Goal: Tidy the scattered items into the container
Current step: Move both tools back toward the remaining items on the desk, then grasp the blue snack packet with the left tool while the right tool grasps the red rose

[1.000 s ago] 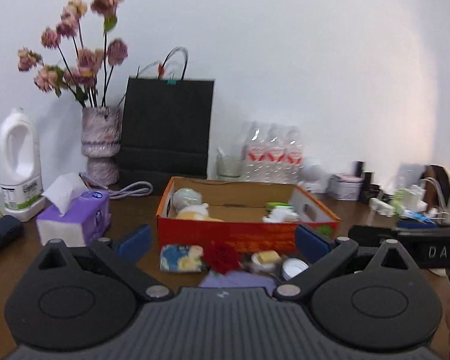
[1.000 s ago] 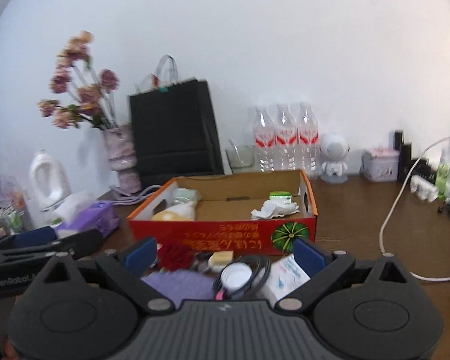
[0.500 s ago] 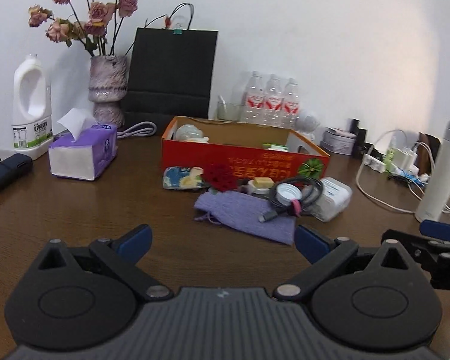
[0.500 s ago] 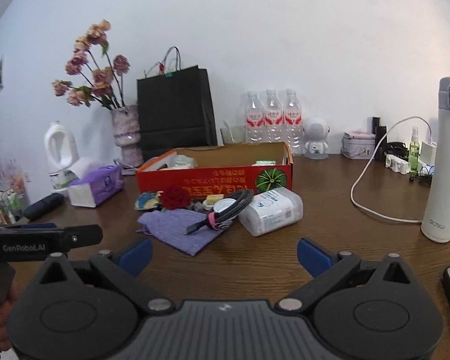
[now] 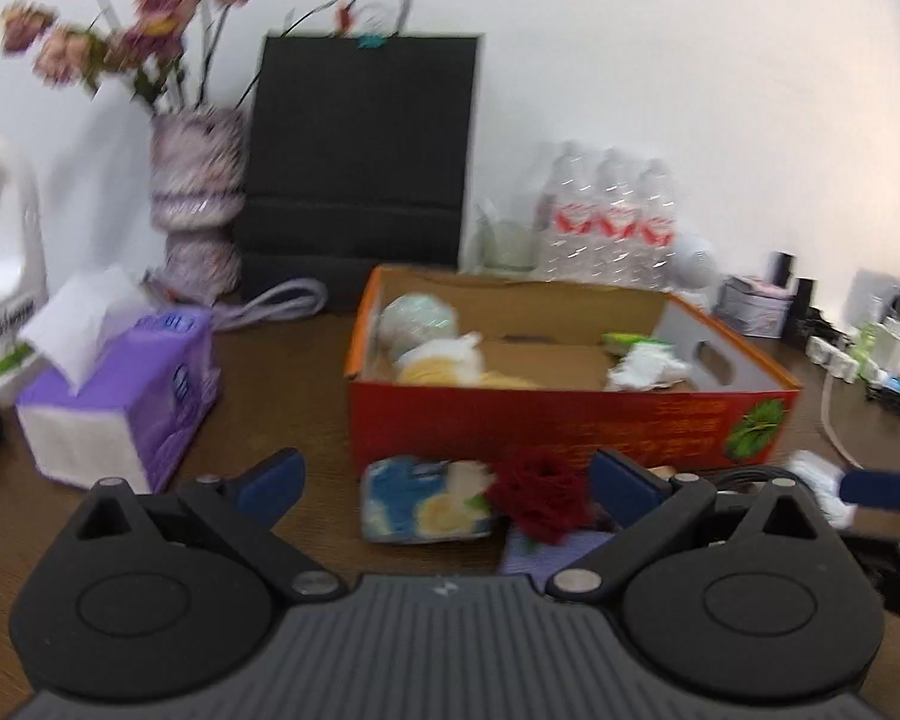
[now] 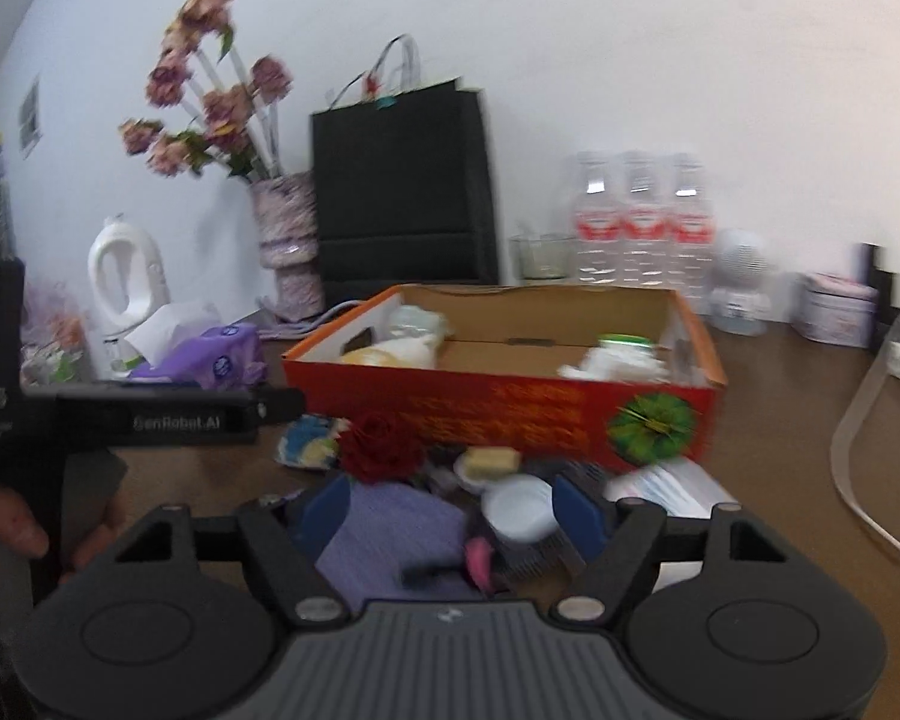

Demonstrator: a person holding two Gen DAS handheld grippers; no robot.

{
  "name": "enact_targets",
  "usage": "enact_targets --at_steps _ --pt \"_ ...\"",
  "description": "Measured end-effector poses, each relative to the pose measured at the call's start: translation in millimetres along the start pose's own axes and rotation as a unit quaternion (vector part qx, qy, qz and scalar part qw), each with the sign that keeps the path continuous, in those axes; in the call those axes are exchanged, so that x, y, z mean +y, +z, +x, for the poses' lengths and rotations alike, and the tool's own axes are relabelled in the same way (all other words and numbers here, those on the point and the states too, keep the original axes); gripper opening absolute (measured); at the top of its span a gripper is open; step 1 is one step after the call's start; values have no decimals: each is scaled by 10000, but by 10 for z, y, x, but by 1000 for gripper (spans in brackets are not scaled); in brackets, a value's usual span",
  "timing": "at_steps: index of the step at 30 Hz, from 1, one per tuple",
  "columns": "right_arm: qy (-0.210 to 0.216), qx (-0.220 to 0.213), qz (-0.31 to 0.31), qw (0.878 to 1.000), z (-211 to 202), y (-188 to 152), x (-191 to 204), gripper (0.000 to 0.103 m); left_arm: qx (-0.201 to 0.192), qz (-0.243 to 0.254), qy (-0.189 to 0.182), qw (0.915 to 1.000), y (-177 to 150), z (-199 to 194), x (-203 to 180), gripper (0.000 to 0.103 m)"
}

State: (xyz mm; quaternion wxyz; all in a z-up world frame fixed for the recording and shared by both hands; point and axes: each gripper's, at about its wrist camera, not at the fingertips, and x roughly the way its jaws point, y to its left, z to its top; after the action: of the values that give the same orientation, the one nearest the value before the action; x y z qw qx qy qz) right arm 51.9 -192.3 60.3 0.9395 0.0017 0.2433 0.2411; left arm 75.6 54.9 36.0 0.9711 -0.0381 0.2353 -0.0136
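Note:
The red cardboard box [image 5: 570, 426] holds a few items on the brown table. My left gripper [image 5: 447, 480] is open just in front of it. A blue-and-yellow packet [image 5: 426, 507] and a red flower [image 5: 540, 498] lie between its fingers, untouched. My right gripper [image 6: 453, 510] hangs over the pile beside it, and its jaws are closing. A purple pouch [image 6: 390, 534], a white round lid [image 6: 519, 510] and a black cable with a pink tie [image 6: 480, 558] sit between them. The pads do not visibly press on anything. A white wipes pack [image 6: 666, 486] lies to the right.
A purple tissue box [image 5: 120, 402] and a white jug [image 5: 0, 252] stand at the left. A vase of flowers [image 5: 198, 198], a black paper bag [image 5: 360, 168] and water bottles [image 5: 606, 222] line the wall. A white cable [image 6: 858, 468] loops at the right. A hand [image 6: 6, 531] holds the left gripper.
Both grippers have moved forward and down to the pile in front of the box. The right jaws have narrowed; the left jaws stay wide.

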Motion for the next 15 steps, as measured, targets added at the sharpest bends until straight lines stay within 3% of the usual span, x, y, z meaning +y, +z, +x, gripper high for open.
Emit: enact_targets --at_steps 5,7,9,10,11,15 --pt "475 518 -211 9973 867 242 142 70 223 -101 354 9991 37 260 385 103" --pt "339 823 -377 9953 1166 284 243 69 367 -328 300 9983 48 334 523 102" --pt "193 1104 -522 9923 1381 299 312 57 443 -483 184 9977 28 390 607 102" --pt "213 1080 -488 9927 1408 303 313 43 446 -495 158 9977 9 407 620 102" --pt "267 1017 -379 9937 1382 322 292 36 435 -480 162 9978 -6 414 623 101" --pt "642 549 397 9956 910 495 35 33 416 -316 -38 9986 -32 410 566 100"
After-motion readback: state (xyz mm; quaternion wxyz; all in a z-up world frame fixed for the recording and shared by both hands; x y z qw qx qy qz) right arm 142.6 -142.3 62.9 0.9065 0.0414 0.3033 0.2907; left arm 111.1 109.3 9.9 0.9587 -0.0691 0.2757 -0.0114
